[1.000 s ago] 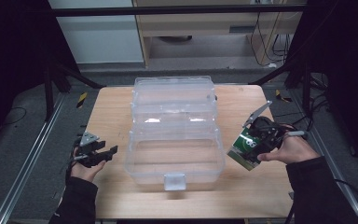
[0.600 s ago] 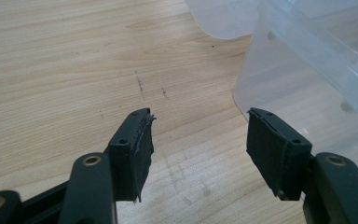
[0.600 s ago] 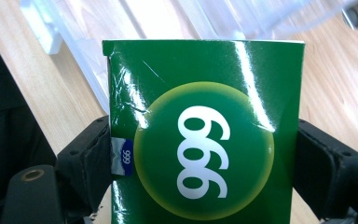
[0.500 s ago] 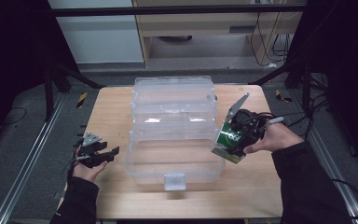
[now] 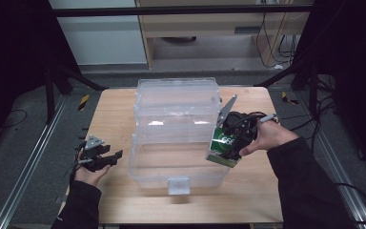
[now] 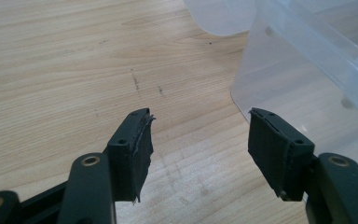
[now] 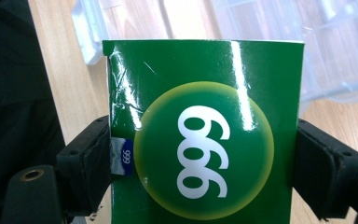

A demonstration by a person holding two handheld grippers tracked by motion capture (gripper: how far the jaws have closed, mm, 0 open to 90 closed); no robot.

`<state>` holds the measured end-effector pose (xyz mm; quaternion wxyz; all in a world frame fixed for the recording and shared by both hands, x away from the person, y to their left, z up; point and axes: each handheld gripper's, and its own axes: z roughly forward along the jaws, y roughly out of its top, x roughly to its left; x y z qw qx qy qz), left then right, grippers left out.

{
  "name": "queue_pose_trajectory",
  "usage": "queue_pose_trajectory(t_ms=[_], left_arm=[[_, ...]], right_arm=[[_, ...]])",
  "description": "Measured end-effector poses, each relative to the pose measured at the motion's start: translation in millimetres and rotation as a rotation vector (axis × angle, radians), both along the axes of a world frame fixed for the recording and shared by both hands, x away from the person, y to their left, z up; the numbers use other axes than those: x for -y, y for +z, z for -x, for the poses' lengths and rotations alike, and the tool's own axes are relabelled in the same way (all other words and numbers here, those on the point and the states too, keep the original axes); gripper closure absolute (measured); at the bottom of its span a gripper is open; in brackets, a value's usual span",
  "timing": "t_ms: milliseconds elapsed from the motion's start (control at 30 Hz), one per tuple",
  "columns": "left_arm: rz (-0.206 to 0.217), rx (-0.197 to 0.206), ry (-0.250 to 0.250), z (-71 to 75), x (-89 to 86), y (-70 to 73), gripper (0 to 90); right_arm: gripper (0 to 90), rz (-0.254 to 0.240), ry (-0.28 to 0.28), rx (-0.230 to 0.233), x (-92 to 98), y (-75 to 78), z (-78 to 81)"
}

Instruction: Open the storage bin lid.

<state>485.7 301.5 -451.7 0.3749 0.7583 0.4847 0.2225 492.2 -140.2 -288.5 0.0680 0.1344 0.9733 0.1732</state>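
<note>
Clearance governs the move: the right hand-held gripper (image 5: pixel 228 145) pinches the green glossy carton (image 7: pixel 205 135) across its width at the clear plastic bin's (image 5: pixel 171 143) right wall, carton pointing down, while the left hand-held gripper (image 6: pixel 198 149) waits spread, empty.

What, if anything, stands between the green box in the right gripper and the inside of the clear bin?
Nothing visible does. The right gripper holds the green box over the right rim of the clear bin, whose near compartment is open on top with no lid across it.
</note>
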Motion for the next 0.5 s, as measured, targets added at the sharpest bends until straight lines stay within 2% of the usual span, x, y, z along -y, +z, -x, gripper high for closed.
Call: queue_pose_trajectory(t_ms=[167,267,400,500], left_arm=[[-0.003,0.002,-0.004,0.0,0.4,0.3,38.8],[-0.002,-0.001,-0.008,-0.2,0.8,0.2,38.7],[-0.002,-0.003,-0.006,-0.3,0.8,-0.4,38.7],[-0.001,-0.003,-0.005,-0.4,0.8,-0.6,38.8]], right_arm=[[17.1,-0.005,0.040,-0.026,-7.2,-3.4,-4.5],[17.1,-0.008,0.066,-0.022,-8.4,-5.1,-6.1],[17.1,-0.021,0.143,-0.003,-12.8,-8.8,-6.1],[17.1,-0.018,0.153,-0.009,-15.3,-9.8,-6.5]])
